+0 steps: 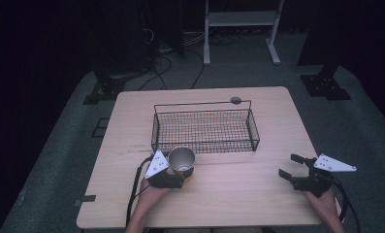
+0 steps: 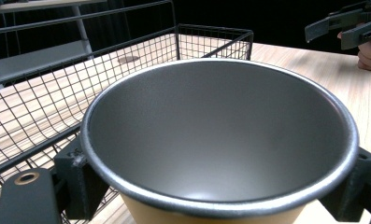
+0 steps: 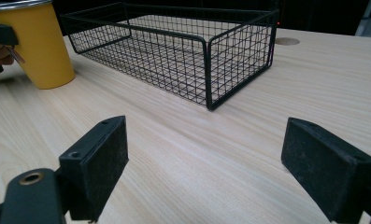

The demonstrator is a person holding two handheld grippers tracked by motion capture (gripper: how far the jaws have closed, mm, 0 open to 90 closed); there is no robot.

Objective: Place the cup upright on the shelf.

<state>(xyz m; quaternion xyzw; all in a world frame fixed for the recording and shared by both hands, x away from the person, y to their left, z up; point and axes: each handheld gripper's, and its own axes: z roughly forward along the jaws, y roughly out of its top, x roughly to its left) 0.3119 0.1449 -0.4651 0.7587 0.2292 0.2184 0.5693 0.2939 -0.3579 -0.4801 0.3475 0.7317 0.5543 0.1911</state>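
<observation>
The wooden worktop (image 1: 229, 194) is carrying a black wire basket (image 1: 204, 131) sitting toward its far middle, long side running left to right. Just in front of the basket's near left corner, a yellow cup (image 1: 182, 160) with a grey metal inside is standing upright on the worktop, close beside the mesh wall. The left gripper (image 1: 180, 174) is holding this cup, its fingers (image 2: 75, 179) clamping the cup's wall from either side below the rim. Well apart, at the near right of the worktop, the right gripper (image 1: 293, 167) is hovering low with its fingers (image 3: 96, 161) standing wide apart, gripping nothing, pointing toward the basket.
</observation>
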